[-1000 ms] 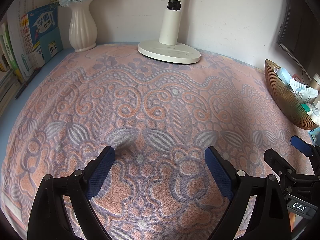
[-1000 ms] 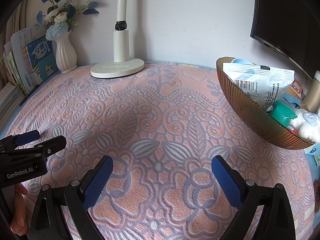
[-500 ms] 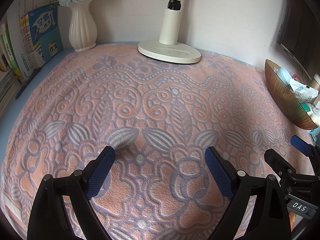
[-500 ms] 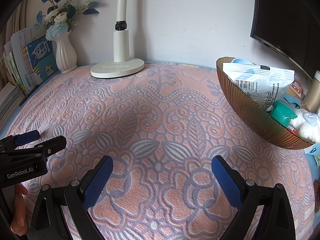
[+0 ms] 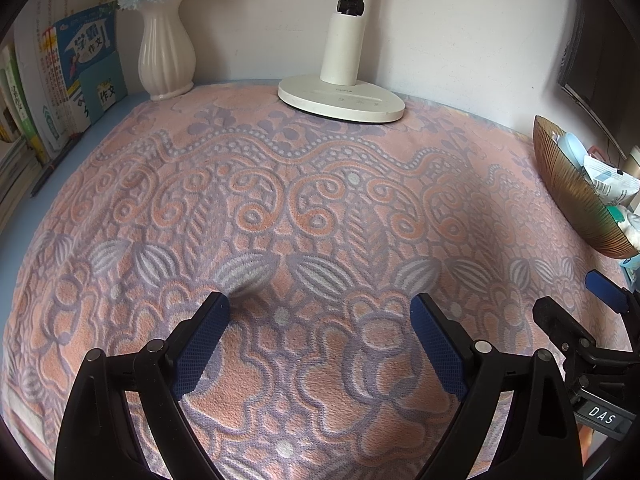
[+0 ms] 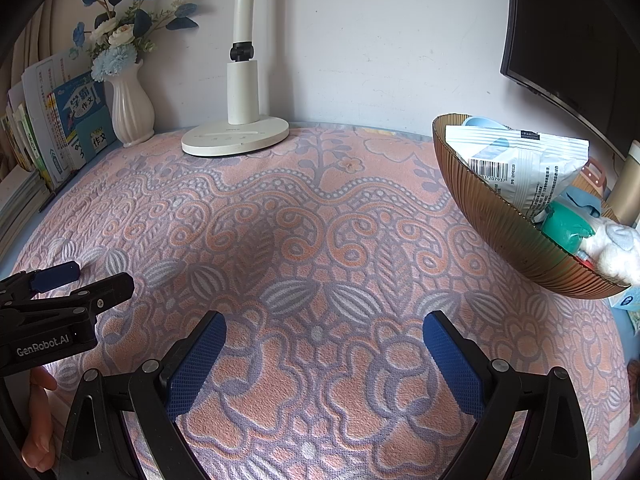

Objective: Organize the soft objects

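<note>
Two wrist cameras look forward and downward from close above a patterned cloth [image 5: 320, 208] toward the back wall. Both views share the lamp base [image 5: 340, 98], vase [image 6: 132, 112] and bowl [image 6: 512, 232], the right view sitting nearer the bowl.

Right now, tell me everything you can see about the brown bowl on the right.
The brown bowl is a wide, shallow dish with fine ribs, amber and glossy, like glass or plastic. It sits at the right edge of the patterned cloth, below the dark monitor. It holds a white printed packet, a teal thing, a white fluffy toy and something pale blue behind.
</note>
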`<state>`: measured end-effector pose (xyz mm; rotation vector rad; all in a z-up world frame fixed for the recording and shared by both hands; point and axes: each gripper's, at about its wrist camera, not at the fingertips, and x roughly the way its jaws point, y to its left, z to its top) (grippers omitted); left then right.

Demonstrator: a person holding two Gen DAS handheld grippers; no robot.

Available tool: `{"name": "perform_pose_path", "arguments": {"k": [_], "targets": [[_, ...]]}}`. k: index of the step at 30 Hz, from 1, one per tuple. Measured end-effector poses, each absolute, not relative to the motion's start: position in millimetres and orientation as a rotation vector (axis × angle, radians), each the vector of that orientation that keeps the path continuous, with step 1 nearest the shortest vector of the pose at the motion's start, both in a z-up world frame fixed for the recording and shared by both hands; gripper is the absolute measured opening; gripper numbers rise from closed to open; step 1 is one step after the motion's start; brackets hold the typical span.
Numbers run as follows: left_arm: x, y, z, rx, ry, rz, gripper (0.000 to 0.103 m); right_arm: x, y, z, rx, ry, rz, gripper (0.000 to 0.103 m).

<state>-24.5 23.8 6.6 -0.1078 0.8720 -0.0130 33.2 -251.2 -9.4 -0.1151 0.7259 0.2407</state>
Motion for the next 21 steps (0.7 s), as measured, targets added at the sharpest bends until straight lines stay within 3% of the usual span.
{"name": "perform_pose_path", "arguments": {"k": [1, 11, 21], "targets": [[-24.0, 23.5, 5.1, -0.102, 0.880, -0.006, 0.103, 33.2, -251.2, -9.4, -0.115, 0.726, 0.241, 0.099], [-18.8, 19.6, -1.1, -0.028, 0.934, 0.049, 0.103, 55.3, -245.1, -29.7, -0.127, 0.898, 0.258, 0.103], [-17.6, 19.0, -0.8, -0.024, 0.928, 0.043, 0.103, 53.5, -248.8, -29.0, -0.102, 0.897, 0.266, 0.103]]}}
